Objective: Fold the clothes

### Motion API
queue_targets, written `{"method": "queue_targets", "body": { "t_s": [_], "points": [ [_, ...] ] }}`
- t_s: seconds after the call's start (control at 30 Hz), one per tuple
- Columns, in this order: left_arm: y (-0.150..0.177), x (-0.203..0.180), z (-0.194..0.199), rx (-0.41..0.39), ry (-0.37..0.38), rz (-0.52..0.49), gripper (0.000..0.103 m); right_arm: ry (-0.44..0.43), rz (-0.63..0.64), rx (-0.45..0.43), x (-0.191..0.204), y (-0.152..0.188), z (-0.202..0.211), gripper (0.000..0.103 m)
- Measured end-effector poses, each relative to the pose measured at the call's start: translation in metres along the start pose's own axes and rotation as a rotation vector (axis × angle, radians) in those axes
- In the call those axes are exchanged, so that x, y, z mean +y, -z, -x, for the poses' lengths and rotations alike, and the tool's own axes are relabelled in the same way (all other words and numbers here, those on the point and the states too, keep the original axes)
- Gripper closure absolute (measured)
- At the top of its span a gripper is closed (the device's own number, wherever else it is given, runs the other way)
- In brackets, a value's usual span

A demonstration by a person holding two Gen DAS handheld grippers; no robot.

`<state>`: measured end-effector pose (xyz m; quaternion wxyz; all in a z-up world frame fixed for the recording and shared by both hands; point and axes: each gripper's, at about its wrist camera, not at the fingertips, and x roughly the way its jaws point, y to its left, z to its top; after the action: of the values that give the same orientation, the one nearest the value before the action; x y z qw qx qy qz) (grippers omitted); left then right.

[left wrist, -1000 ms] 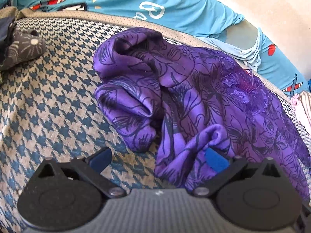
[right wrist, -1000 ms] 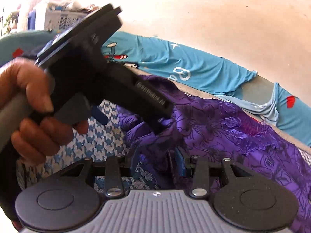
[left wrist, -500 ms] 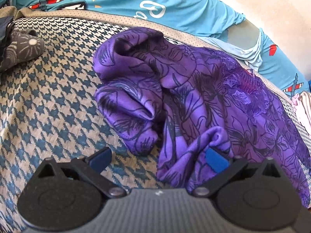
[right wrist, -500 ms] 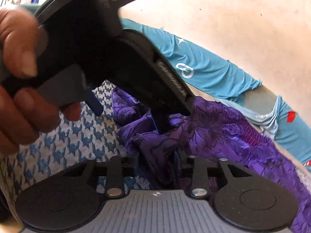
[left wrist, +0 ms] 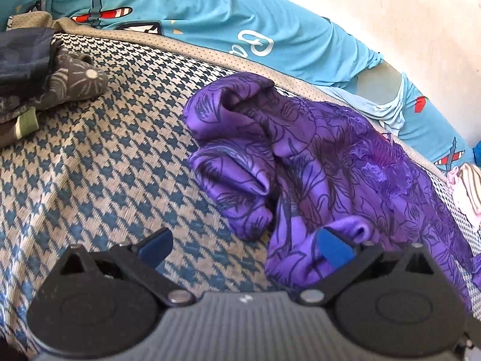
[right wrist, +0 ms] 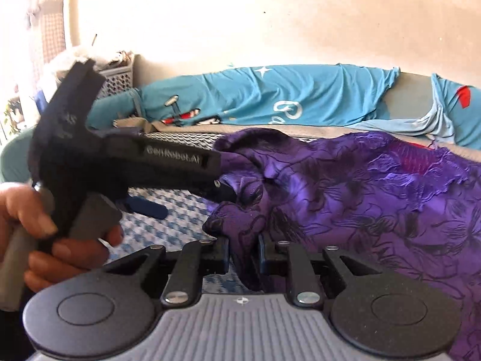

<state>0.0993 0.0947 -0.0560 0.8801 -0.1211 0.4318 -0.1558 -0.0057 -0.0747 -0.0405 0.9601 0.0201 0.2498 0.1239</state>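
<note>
Crumpled purple floral garment point(left wrist: 339, 162) on the houndstooth surface point(left wrist: 99, 165), left claw point(left wrist: 243, 245) spread wide, its right finger against a near fold, right claw point(right wrist: 243, 255) pinched tight on the garment's near-left edge, teal airplane-print shirt point(left wrist: 210, 21) beyond

Home (clothes point(left wrist: 345, 162), laundry basket point(right wrist: 118, 79)).

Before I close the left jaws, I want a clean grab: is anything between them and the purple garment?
Nothing visible. The left gripper is open, and the purple garment already lies against its right finger.
</note>
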Motion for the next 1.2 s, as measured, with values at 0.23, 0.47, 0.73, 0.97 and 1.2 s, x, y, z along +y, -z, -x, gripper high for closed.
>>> {"method": "queue_targets", "body": {
  "t_s": [0.23, 0.47, 0.73, 0.97, 1.2],
  "points": [
    [0.006, 0.010, 0.021, -0.044, -0.033, 0.003, 0.000, -0.068, -0.029, 0.001, 0.011, 0.003, 0.013, 0.088],
    [0.011, 0.022, 0.038, -0.068, -0.064, 0.012, 0.000, -0.135, -0.059, 0.003, 0.022, 0.007, 0.025, 0.088],
    [0.018, 0.016, 0.051, -0.094, -0.108, -0.052, 0.000, -0.164, -0.019, 0.015, 0.045, 0.015, 0.035, 0.088],
    [0.023, 0.014, 0.058, -0.109, -0.140, -0.083, 0.000, -0.185, 0.017, 0.036, 0.060, 0.024, 0.039, 0.088],
    [0.026, 0.014, 0.060, -0.110, -0.153, -0.100, 0.000, -0.215, 0.063, 0.060, 0.076, 0.031, 0.039, 0.091]
  ]
}}
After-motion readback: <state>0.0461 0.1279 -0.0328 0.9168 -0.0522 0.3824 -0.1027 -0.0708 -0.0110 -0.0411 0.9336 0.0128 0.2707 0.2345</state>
